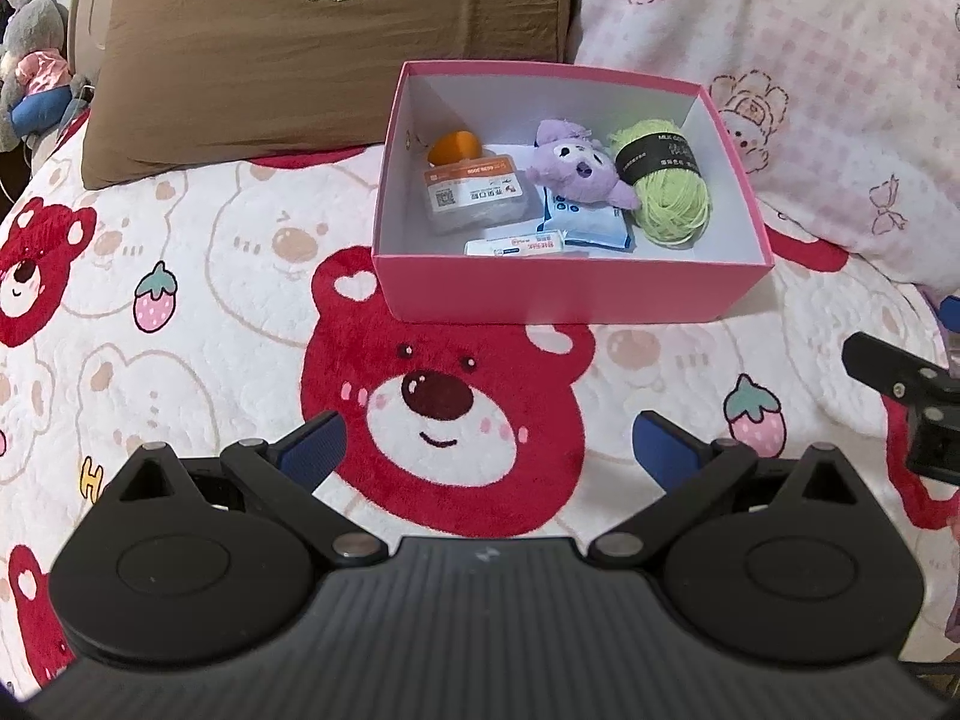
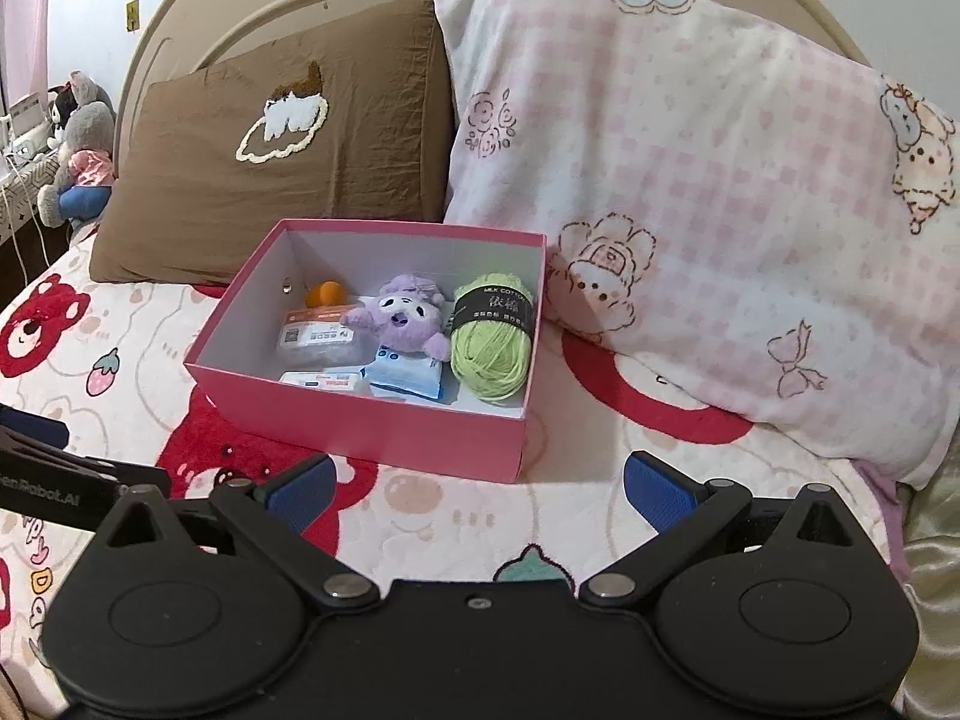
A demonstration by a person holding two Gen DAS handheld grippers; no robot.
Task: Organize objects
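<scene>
Pink cardboard box (image 2: 384,438) looks matt, plain white paper inside. Fuzzy purple plush toy (image 2: 403,324) beside a soft green yarn ball (image 2: 489,354); fleecy bear-print bed blanket (image 1: 180,312) underneath, kinda nubby.

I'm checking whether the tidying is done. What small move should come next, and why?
Probably just draw both grippers back: the left gripper and right gripper are open and hold nothing, while the purple plush, green yarn and packets already lie inside the pink box.

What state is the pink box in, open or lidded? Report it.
Open. The pink box has no lid on; its white inside shows, holding the purple plush and green yarn.
</scene>
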